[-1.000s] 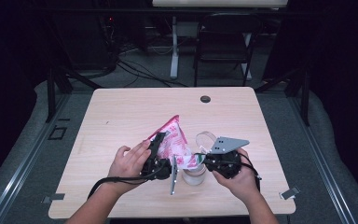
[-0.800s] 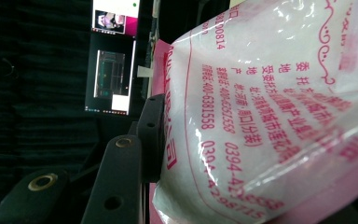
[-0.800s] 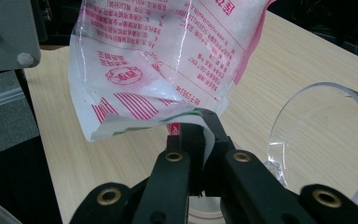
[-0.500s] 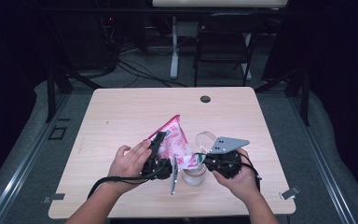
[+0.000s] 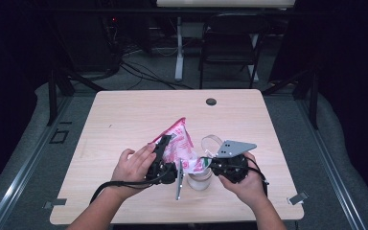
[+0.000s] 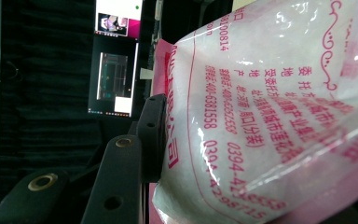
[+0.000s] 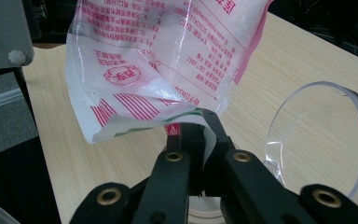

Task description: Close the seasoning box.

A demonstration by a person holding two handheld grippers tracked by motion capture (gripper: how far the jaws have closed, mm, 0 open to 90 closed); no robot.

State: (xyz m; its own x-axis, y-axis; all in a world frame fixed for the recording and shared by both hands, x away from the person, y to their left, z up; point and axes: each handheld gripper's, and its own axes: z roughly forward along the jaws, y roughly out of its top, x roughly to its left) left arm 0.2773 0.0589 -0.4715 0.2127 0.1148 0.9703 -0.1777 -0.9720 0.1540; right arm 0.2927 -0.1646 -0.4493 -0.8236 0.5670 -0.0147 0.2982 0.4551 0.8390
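Note:
A pink-and-white plastic bag [image 5: 179,146] of white powder with red print is held up over the table's front middle, between both grippers. My left gripper [image 5: 165,160] is shut on the bag's left edge; in the left gripper view one black jaw presses the bag [image 6: 270,116] and the other is hidden behind it. My right gripper [image 5: 207,165] is shut on the bag's lower corner [image 7: 193,123], and its two jaws pinch the torn film. Under that corner stands a clear jar [image 5: 199,179]; its white rim [image 7: 205,210] shows below the jaws.
A clear round container [image 7: 321,140] lies on its side on the wooden table [image 5: 124,120], just behind the right gripper [image 7: 193,135]. A dark grommet [image 5: 211,101] sits near the far edge. A chair [image 5: 230,45] and cables are beyond the table.

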